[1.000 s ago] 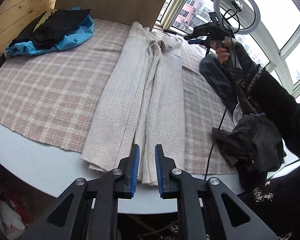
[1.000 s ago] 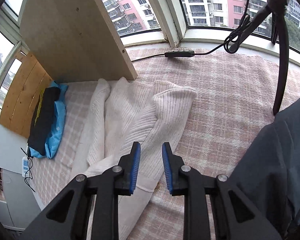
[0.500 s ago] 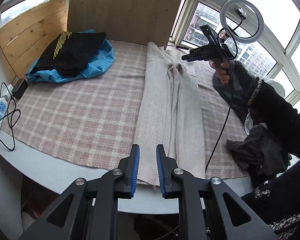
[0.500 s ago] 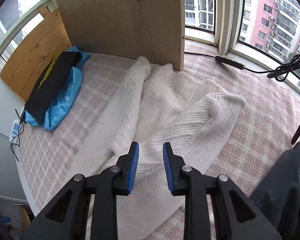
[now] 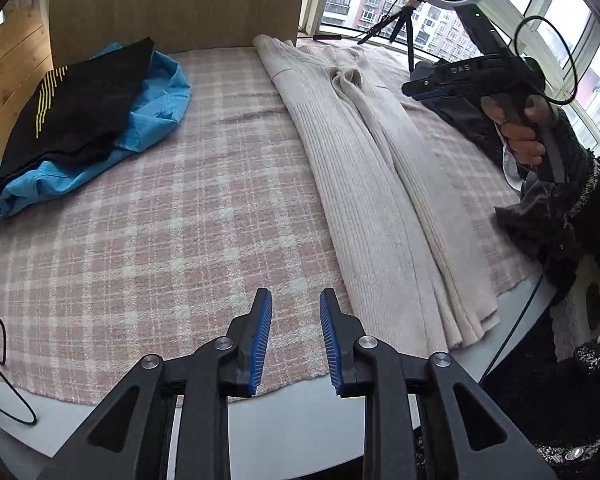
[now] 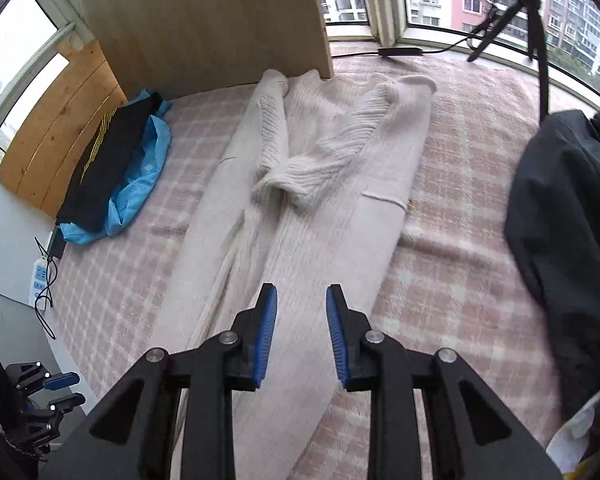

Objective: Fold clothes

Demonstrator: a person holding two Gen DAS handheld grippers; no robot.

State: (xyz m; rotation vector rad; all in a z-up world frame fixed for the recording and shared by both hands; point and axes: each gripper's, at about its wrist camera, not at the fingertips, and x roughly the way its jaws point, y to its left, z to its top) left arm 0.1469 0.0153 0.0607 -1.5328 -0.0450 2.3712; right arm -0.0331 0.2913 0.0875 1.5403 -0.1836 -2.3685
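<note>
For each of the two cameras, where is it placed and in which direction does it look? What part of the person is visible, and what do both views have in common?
Left wrist: sits on the left gripper, low at the near edge of the plaid blanket, facing the window; jaws open and empty. The person's right hand and dark sleeve show, holding the right gripper.
Right wrist: sits on the right gripper, above the cream cardigan, looking down its length toward the wooden board; jaws open. No hand shows.
Shared: cardigan, blanket, board, the black and blue clothes, the tripod.
</note>
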